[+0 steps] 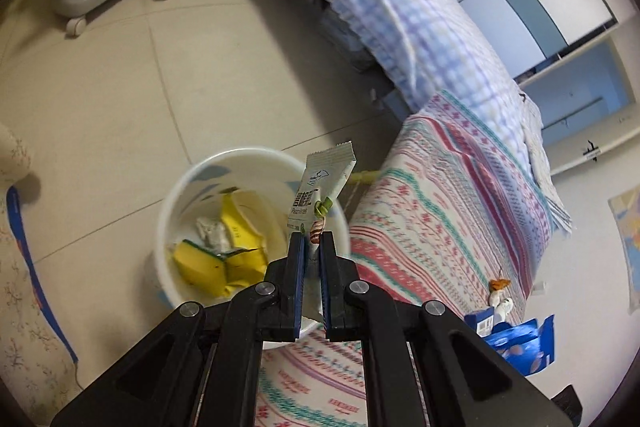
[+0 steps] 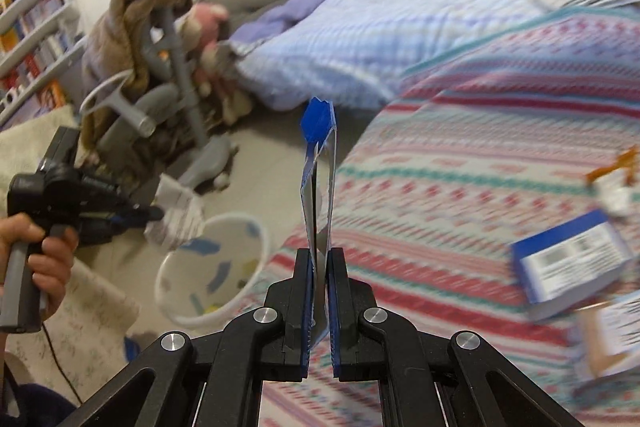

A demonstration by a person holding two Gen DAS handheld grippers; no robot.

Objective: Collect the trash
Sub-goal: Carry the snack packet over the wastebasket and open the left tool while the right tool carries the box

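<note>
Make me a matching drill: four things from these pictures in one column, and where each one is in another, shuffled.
Things:
1. white wrapper
2. blue wrapper
3. yellow packet
4. blue box

Places:
A. lying on the striped blanket
B. pinched in the right tongs
C. inside the white bin
D. pinched in the left tongs

Pairs: 1-D, 2-B, 3-C, 4-A

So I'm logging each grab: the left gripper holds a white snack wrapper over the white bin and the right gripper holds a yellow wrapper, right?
Not quite. The right gripper is shut on a blue wrapper, not a yellow one, as the right wrist view shows. The rest stands: the left gripper holds the white snack wrapper over the white bin.
</note>
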